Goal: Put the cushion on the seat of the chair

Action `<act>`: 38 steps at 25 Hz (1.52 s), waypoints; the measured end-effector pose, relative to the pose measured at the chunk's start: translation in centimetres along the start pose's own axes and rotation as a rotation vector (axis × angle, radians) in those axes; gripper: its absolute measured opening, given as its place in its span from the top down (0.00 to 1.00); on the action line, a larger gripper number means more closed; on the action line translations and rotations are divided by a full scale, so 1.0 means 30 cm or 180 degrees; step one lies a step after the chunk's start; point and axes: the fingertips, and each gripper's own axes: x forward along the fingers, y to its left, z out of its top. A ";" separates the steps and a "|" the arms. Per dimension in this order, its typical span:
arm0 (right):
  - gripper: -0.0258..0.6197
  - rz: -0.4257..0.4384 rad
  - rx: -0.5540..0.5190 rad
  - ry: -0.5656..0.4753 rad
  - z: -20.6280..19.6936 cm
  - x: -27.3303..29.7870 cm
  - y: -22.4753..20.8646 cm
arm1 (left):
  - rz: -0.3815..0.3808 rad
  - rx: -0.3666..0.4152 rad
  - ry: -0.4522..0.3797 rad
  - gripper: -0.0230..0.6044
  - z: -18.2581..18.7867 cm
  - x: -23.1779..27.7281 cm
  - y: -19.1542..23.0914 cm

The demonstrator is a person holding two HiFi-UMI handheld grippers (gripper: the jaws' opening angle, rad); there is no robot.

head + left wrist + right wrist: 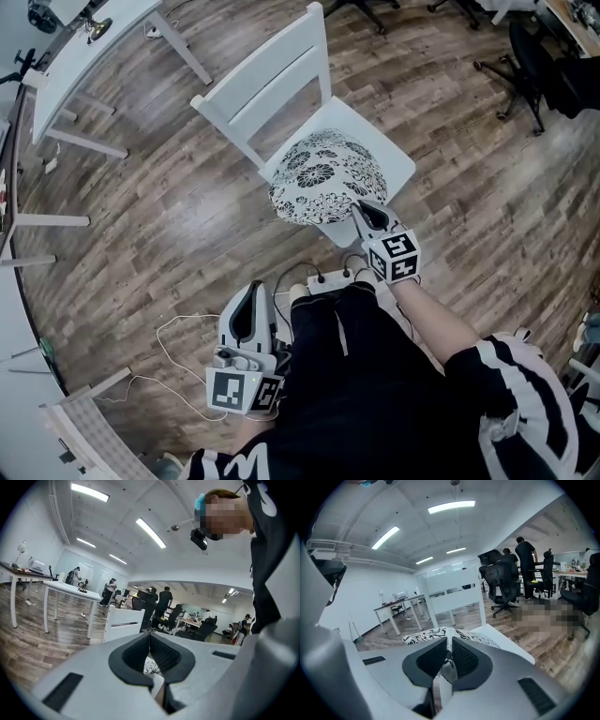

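Right gripper (361, 208) pinching the near edge of the black-and-white floral cushion (323, 173) over the white chair (272, 80).

Its jaws are nearly together, with a fold of the patterned fabric caught between the pads, as the right gripper view shows (449, 641). The cushion (426, 635) lies across the chair's seat (396, 164) and covers most of it. Bare white shows only along the seat's right edge and at its near corner, and the slatted backrest (454, 595) stands just behind. The left gripper (253, 289) is held low by the person's leg, well apart from the chair. Its jaws (149, 633) are pressed together at the tips with nothing between them. On the wood-plank floor (169, 216), a white power strip (323, 278) with cables lies near the person's feet, and a white desk (84, 47) stands at upper left.
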 end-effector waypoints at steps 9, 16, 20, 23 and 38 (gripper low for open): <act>0.90 -0.0013 -0.0155 0.0331 -0.163 0.016 -0.036 | 0.0008 -0.0089 0.0110 0.95 -0.075 0.006 -0.004; 0.90 0.0047 -0.0272 0.0580 -0.278 0.057 -0.042 | 0.0068 -0.0108 0.0144 0.95 -0.105 0.005 0.010; 0.90 0.0073 -0.0318 0.0718 -0.343 0.086 -0.050 | 0.0132 -0.0131 0.0168 0.95 -0.124 -0.004 0.028; 0.90 0.0075 -0.0301 0.0773 -0.378 0.114 -0.060 | 0.0169 -0.0151 0.0196 0.95 -0.150 -0.008 0.042; 0.90 0.0027 -0.0434 0.1103 -0.525 0.192 -0.095 | 0.0205 -0.0186 0.0325 0.95 -0.234 0.016 0.081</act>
